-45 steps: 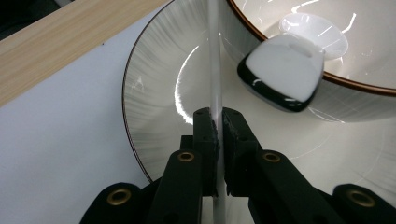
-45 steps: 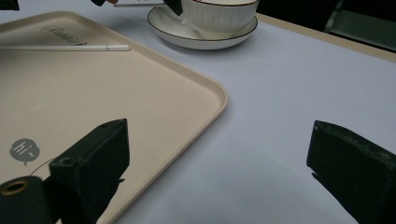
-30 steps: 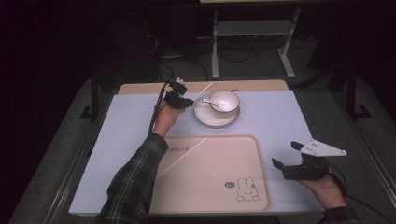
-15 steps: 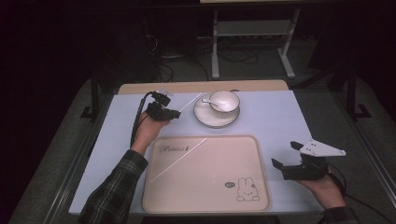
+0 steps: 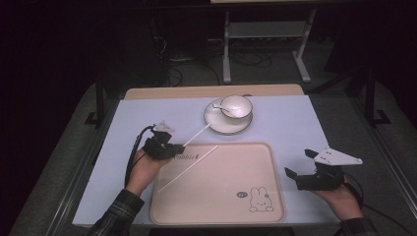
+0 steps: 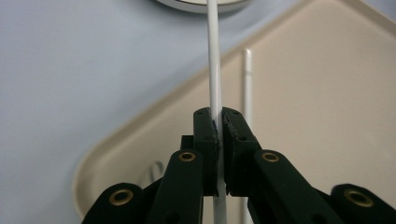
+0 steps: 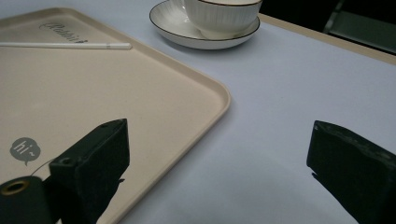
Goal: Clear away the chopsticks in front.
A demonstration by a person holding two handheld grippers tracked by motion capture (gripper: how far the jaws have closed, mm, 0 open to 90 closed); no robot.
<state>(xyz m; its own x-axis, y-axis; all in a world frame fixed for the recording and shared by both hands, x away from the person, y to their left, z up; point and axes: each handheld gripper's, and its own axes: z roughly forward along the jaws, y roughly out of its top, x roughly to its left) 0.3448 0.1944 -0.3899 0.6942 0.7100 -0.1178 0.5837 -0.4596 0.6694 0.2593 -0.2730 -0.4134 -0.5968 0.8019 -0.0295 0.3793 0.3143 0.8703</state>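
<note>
- A person sits at the near side of a table [image 5: 295,128] covered in pale blue, a gripper in each hand.
- The left gripper [image 5: 169,147] is over the far left corner of a beige tray [image 5: 231,172]. Half a second ago it was farther away, over the bare table left of the saucer; it has come nearer and a little right.
- Its jaws are pressed together on a thin white chopstick [image 6: 214,70], which runs from the jaws toward the saucer [image 5: 216,120]. In the high view the chopstick [image 5: 196,135] slants up and right, its far tip near the saucer's left rim.
- That chopstick has travelled with the gripper: a second ago it was up beside the saucer.
- A second white chopstick [image 5: 189,167] lies diagonally on the left half of the tray, in the same place as before. In the left gripper view it [image 6: 247,79] lies just right of the held one.
- A white cup [image 5: 237,105] with a spoon [image 5: 221,106] in it stands on the saucer at the far middle of the table, unmoved.
- The right gripper [image 5: 301,163] hovers just right of the tray's near right edge, where it was a second ago. Its jaws are spread wide with nothing between them.
- A rabbit drawing [image 5: 259,200] marks the tray's near right corner.
</note>
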